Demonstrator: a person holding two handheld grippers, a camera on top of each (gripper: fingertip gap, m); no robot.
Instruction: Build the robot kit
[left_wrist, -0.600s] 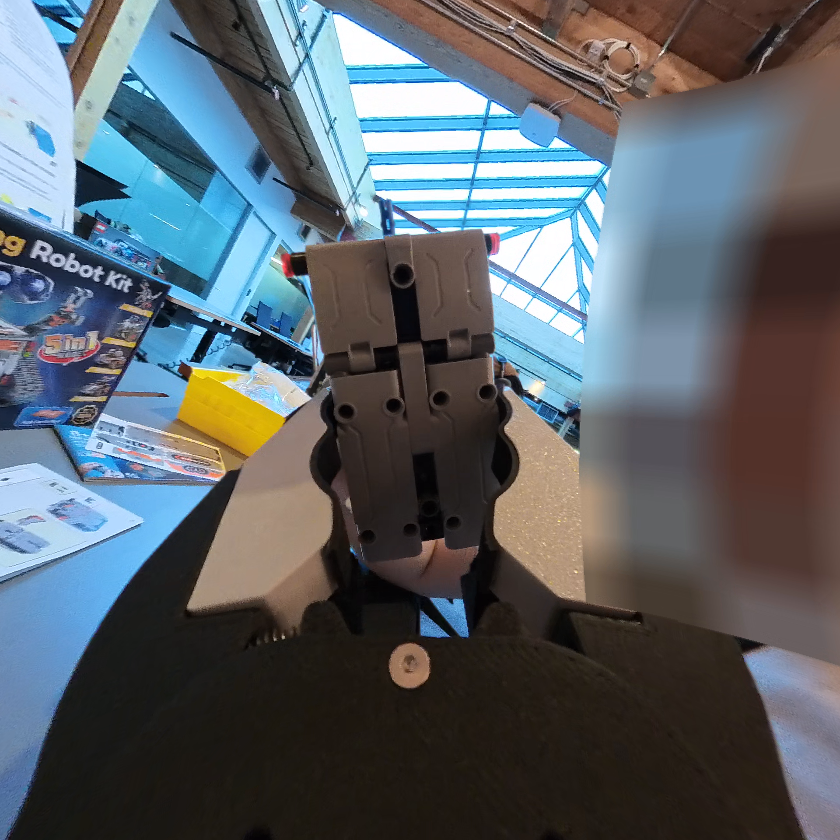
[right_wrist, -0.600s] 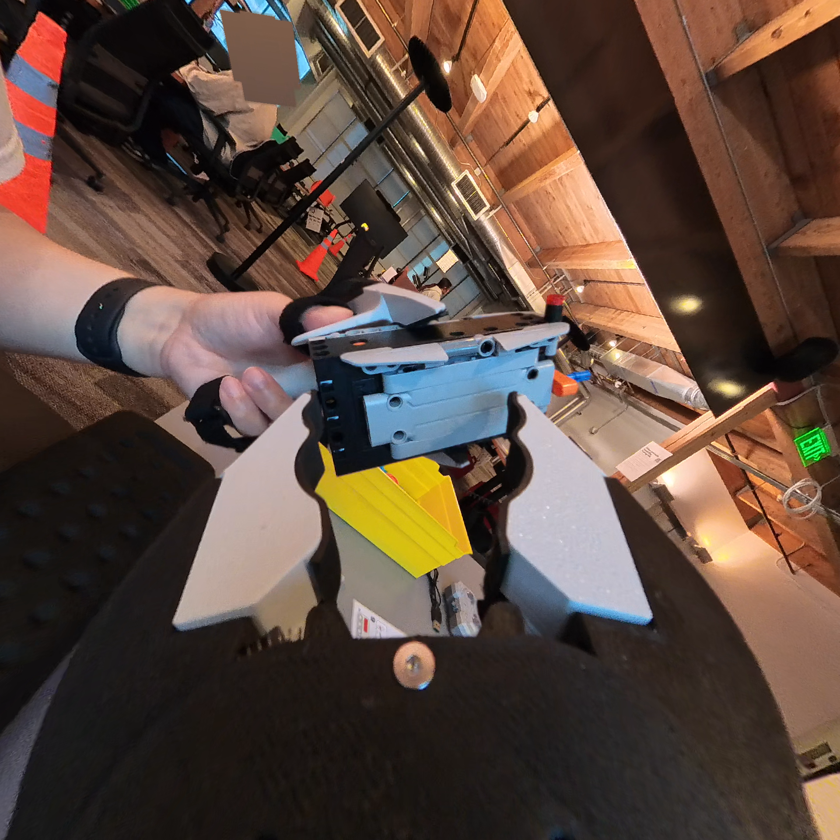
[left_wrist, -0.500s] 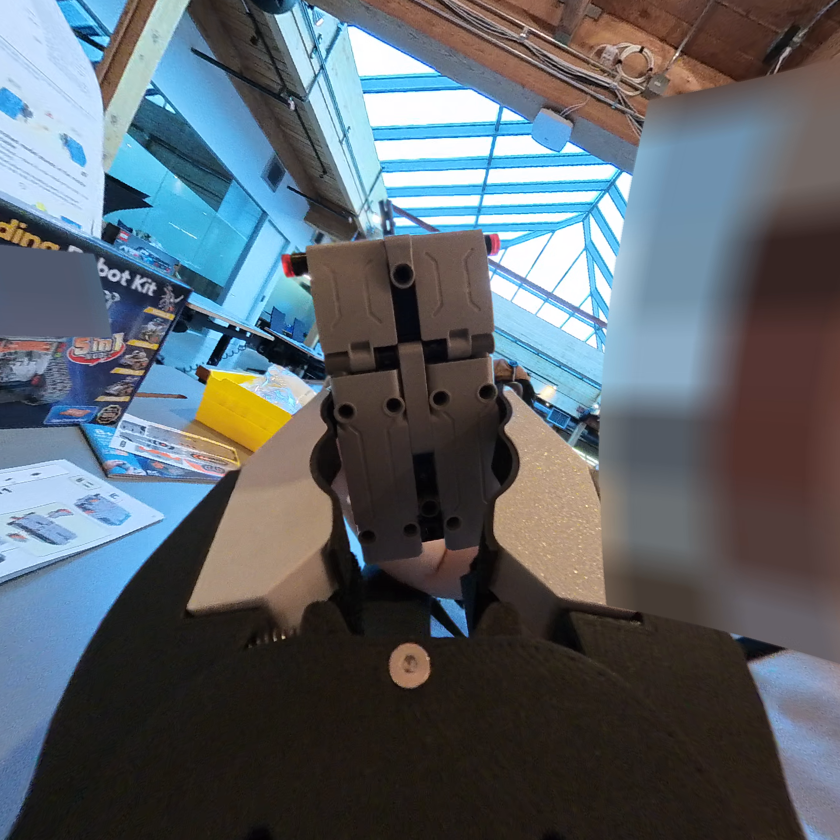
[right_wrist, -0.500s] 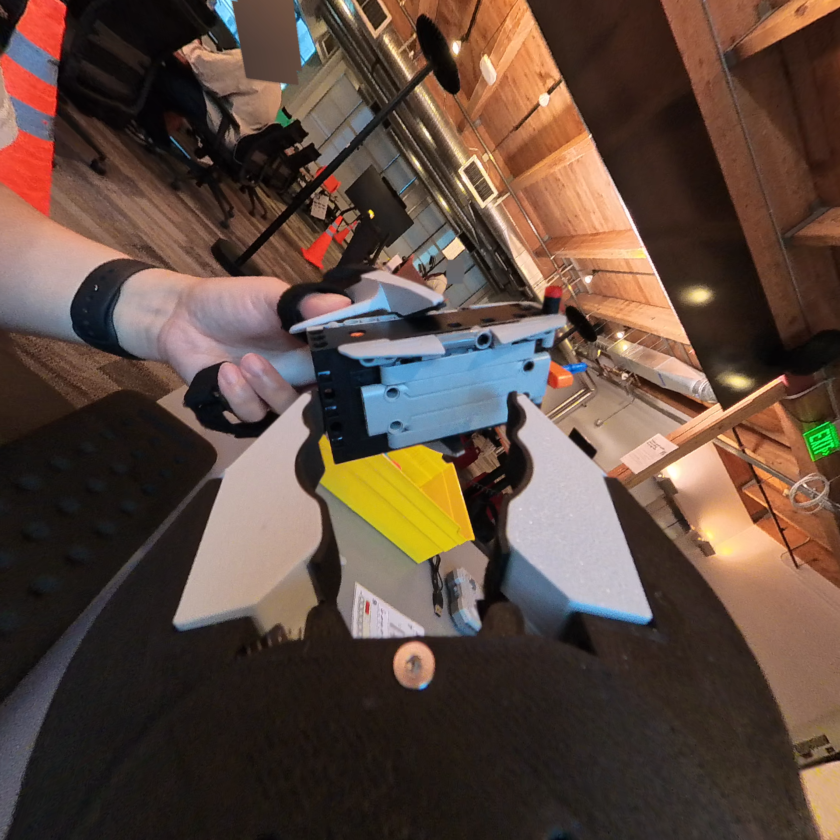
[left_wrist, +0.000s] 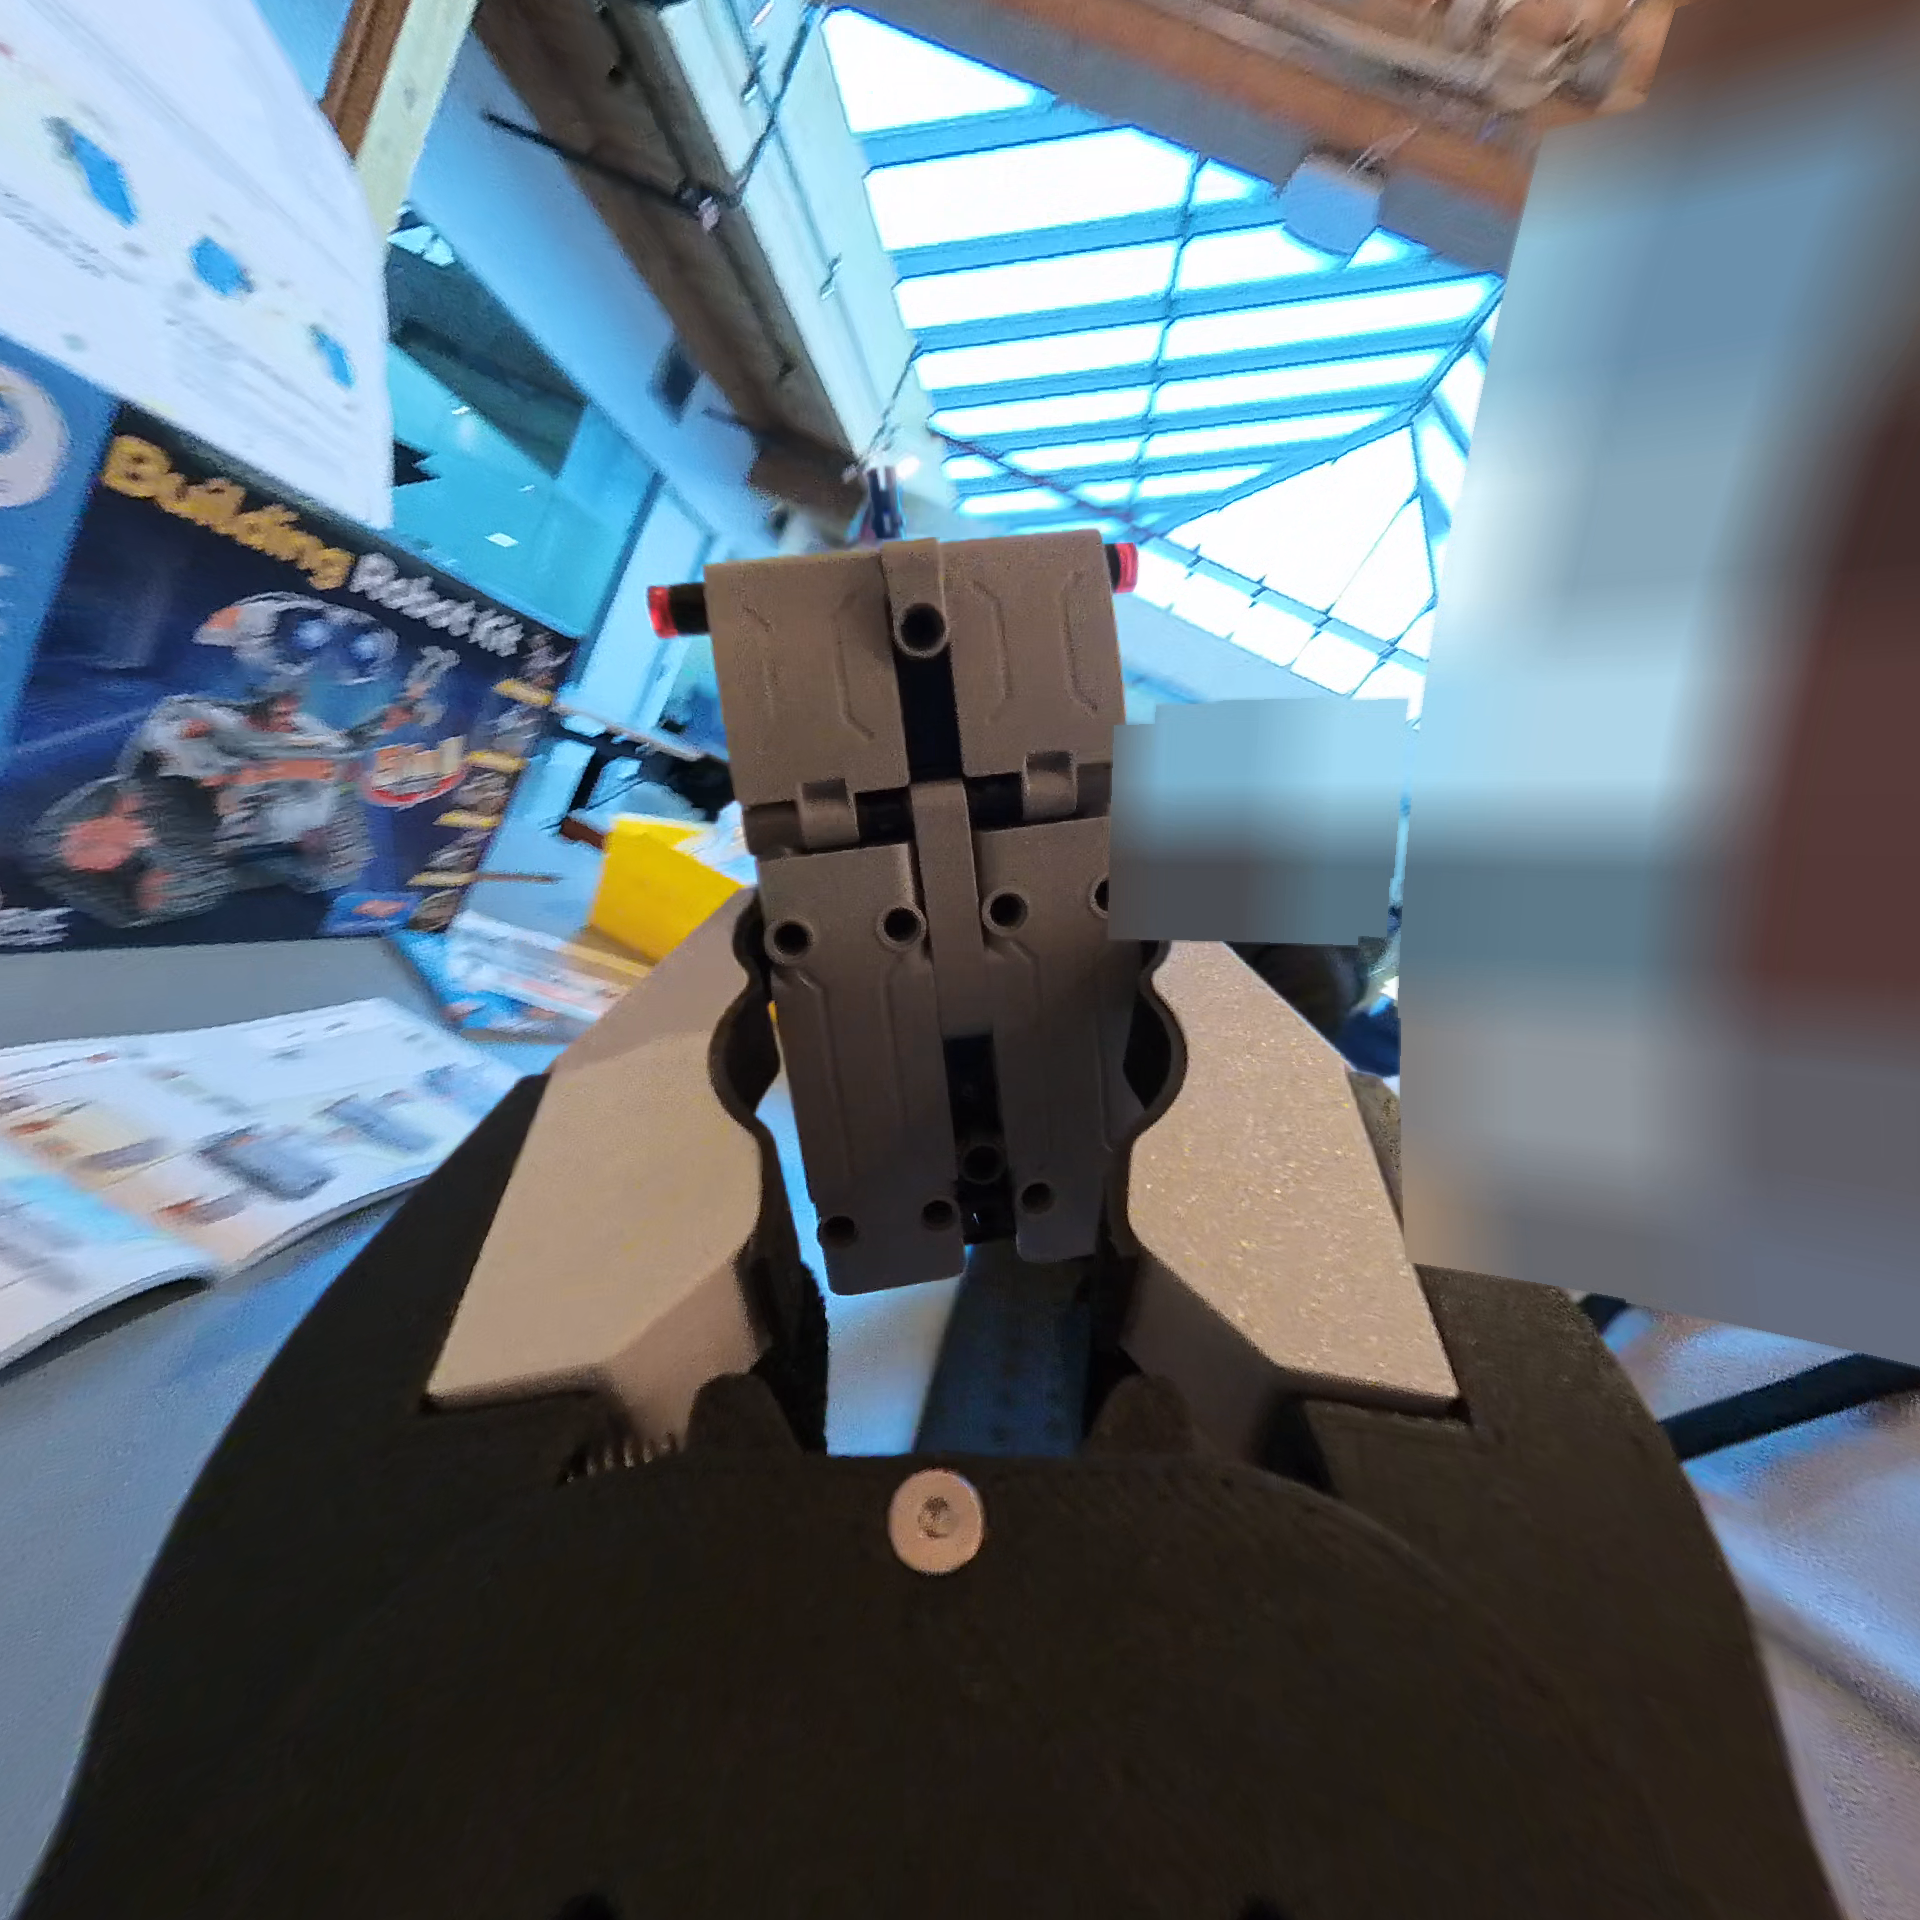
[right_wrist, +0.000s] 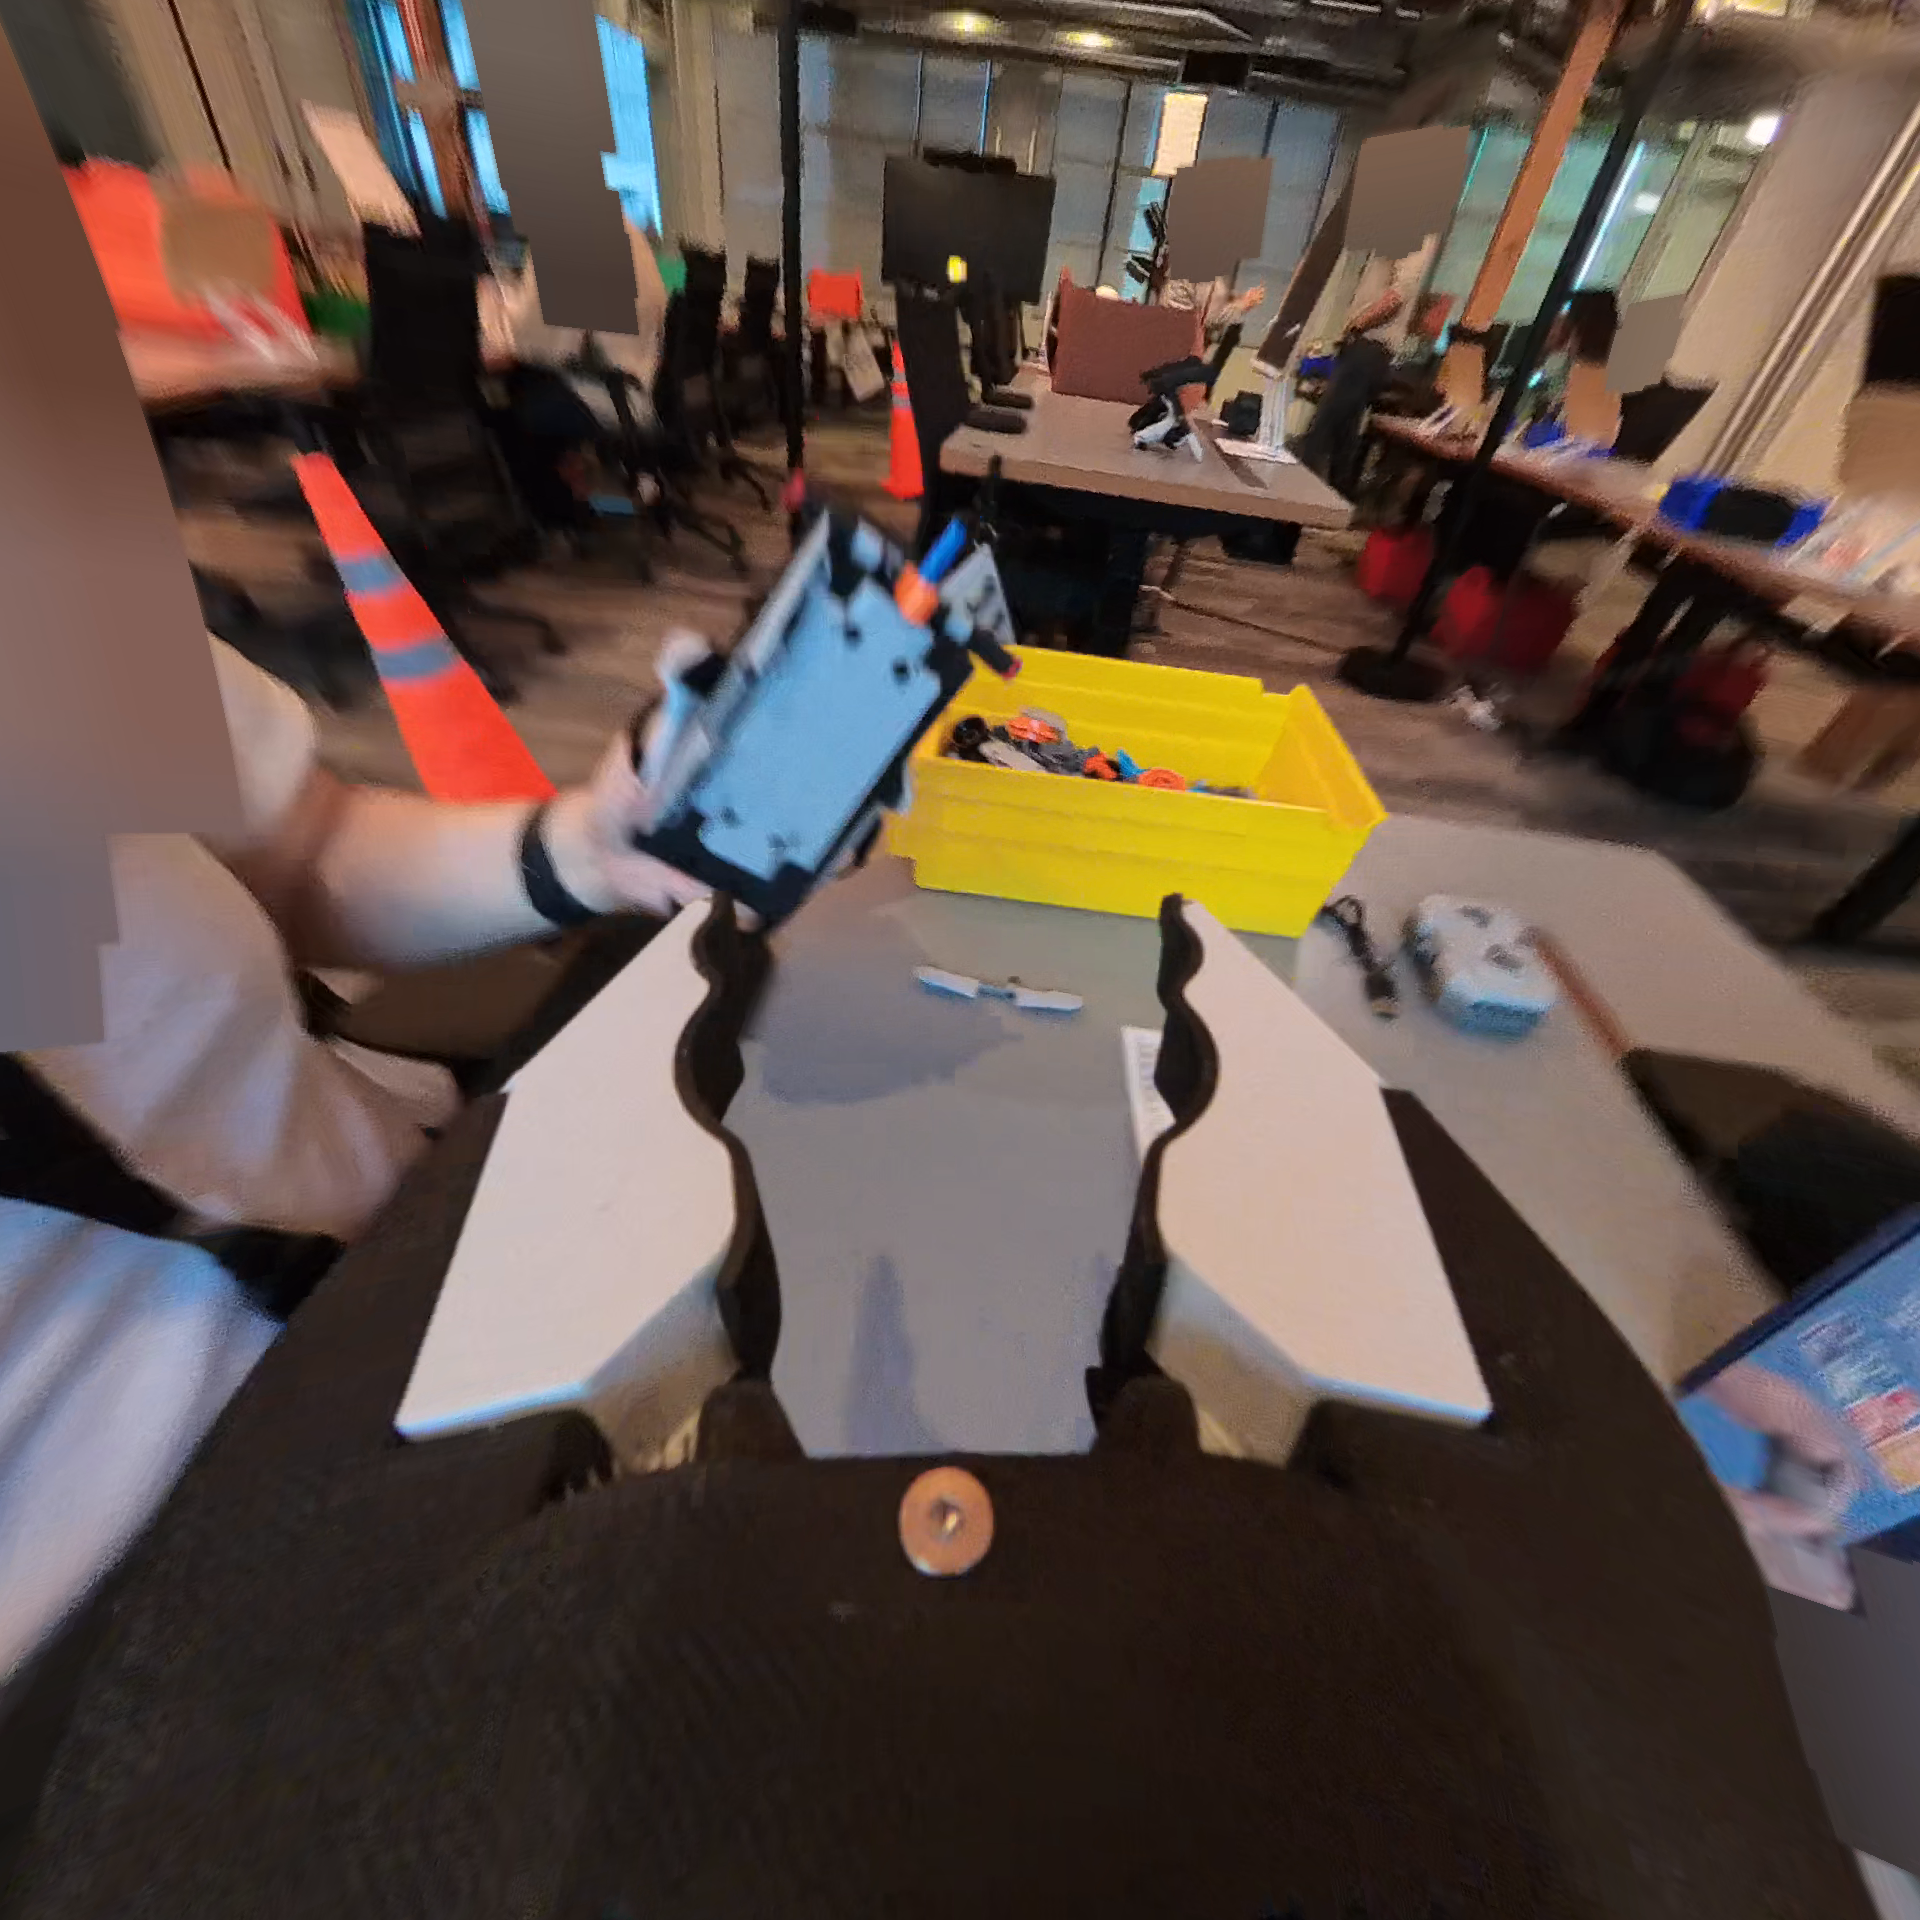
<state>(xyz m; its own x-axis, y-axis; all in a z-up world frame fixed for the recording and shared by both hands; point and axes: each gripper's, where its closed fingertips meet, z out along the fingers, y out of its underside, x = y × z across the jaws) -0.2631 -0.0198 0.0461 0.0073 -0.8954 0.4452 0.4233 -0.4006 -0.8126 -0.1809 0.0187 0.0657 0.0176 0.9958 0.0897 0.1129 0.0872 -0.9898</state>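
The left gripper (left_wrist: 940, 1049) is closed on a grey and black toy block model (left_wrist: 925, 904), its two pale fingers (left_wrist: 623, 1174) pressing the model's lower sides so that the model stands upright between them and reaches well above the fingertips; a short red-tipped pin (left_wrist: 665, 608) sticks out near its top on the left; behind it, on the grey table (left_wrist: 135, 987), a dark blue kit box (left_wrist: 239, 707) stands upright, open instruction sheets (left_wrist: 208, 1132) lie in front of it, and a yellow bin (left_wrist: 655, 883) shows just past the left finger. The right gripper (right_wrist: 951, 997) is wide open and holds nothing; its fingers (right_wrist: 592, 1205) point over bare grey table (right_wrist: 935, 1195), and the same model (right_wrist: 800, 727) appears up and to the left of them, tilted and lifted off the table, with a bare hand (right_wrist: 623, 831) and a black wristband (right_wrist: 545, 868) behind it; whether the model touches the right gripper's left fingertip cannot be told through the blur. Beyond the fingers lies a small pale flat piece (right_wrist: 997, 987); farther back sits the yellow bin (right_wrist: 1132, 831), holding loose small parts; to its right lie a black cable (right_wrist: 1361, 956) and a light grey block unit (right_wrist: 1475, 966); an orange traffic cone (right_wrist: 416, 644) stands on the floor to the left.
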